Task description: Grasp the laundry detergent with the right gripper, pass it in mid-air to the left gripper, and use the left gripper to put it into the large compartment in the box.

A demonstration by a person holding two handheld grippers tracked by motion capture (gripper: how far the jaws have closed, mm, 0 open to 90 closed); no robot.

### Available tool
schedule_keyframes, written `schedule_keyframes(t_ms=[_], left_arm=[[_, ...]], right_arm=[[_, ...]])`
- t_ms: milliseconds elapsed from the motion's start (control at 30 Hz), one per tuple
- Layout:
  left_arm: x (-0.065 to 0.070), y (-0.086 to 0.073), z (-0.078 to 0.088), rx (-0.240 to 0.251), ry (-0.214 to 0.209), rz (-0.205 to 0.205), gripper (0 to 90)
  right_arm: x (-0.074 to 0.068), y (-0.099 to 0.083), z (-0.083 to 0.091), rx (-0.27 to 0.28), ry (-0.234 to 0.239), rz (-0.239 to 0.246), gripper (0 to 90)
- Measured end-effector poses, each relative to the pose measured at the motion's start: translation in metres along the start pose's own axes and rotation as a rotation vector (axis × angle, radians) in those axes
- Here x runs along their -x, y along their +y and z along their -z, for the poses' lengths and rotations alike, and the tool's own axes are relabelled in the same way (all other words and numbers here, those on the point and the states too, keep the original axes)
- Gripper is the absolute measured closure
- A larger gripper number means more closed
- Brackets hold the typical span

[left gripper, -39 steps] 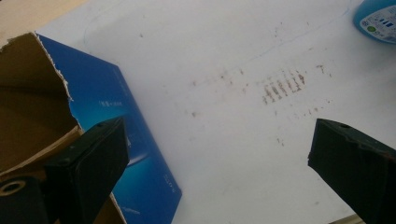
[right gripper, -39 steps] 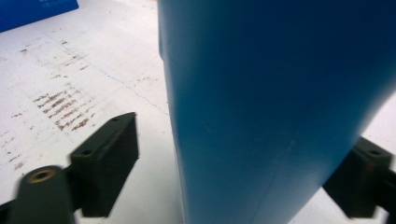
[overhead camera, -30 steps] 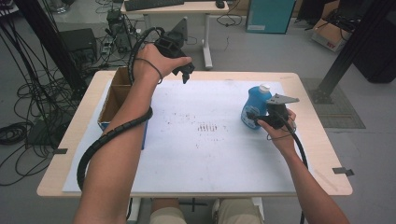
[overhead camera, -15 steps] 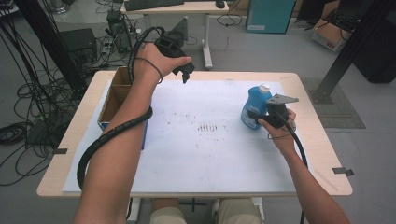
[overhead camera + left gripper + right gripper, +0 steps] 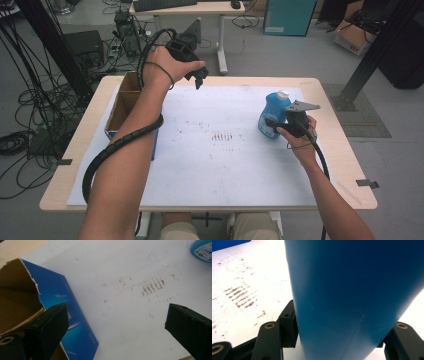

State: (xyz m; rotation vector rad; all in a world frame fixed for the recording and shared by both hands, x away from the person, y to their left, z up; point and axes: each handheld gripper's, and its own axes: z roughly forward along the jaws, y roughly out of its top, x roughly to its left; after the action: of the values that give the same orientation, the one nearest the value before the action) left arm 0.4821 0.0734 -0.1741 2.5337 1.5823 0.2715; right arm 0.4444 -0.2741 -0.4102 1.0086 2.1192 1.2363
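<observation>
My right gripper (image 5: 276,125) is clamped on the blue bottle (image 5: 272,114), its jaws having just been closing with the bottle between them; in the right gripper view the blue body (image 5: 357,297) sits pressed between both black jaws. The bottle stands upright with its white cap (image 5: 283,94) on top, directly ahead of that gripper, on the right part of the white sheet (image 5: 215,165).

My left gripper (image 5: 197,80) hangs above the far edge of the table (image 5: 345,165), jaws spread wide and grasping nothing; in its own view the two jaws stand well apart over bare sheet (image 5: 120,270). Below and to the left of it lies an open cardboard box (image 5: 122,107) with a blue side (image 5: 72,322), its torn brown flap just beside the left jaw.

The sheet is marked with brownish smudges (image 5: 222,136) between the two grippers. The table is light wood with tape tabs at its edges. Beyond it I see a grey floor, tangled cables (image 5: 30,100) off to the left, a second desk (image 5: 195,7) and a teal cabinet (image 5: 287,15).
</observation>
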Motion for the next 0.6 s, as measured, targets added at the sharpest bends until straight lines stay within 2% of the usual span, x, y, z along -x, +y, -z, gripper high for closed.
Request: schedule_keyframes(t_ms=[600], left_arm=[[0.001, 0.0001, 0.0013, 0.002, 0.003, -0.004, 5.5]], right_arm=[[0.0004, 0.0, 0.0001, 0.0, 0.004, 0.004, 40.9]])
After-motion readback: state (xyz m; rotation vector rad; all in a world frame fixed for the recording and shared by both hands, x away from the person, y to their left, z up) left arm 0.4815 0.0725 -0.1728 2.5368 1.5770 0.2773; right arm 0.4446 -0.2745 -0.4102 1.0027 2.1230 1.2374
